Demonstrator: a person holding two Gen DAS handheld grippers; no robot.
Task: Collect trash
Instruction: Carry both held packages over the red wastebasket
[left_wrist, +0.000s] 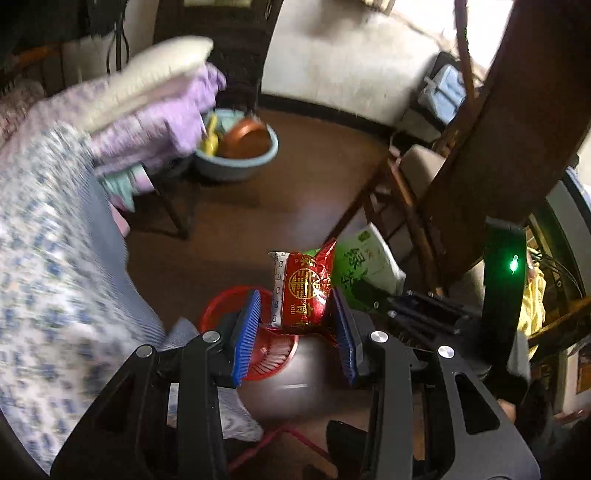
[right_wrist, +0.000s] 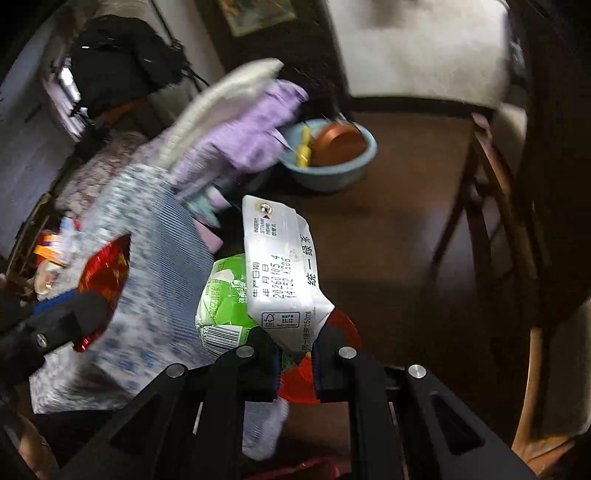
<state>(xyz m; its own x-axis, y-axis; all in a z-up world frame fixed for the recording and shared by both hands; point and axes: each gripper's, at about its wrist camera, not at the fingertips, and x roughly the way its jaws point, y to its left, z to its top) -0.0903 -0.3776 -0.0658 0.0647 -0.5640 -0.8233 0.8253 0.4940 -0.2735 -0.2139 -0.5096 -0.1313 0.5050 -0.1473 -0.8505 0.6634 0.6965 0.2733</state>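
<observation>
Left gripper (left_wrist: 295, 325): clamped on 1 red foil snack packet (left_wrist: 304, 291), held upright above the red plastic basket (left_wrist: 273, 354). Right gripper (right_wrist: 295, 363): pinched tight on 1 crushed green tea carton (right_wrist: 280, 266), over the same basket. Beside them: patterned bedding (left_wrist: 48, 266); blue basin (left_wrist: 240, 162) on the brown floor.

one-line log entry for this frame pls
left gripper: holds red snack packet | right gripper: holds green tea carton | red basket: below
</observation>
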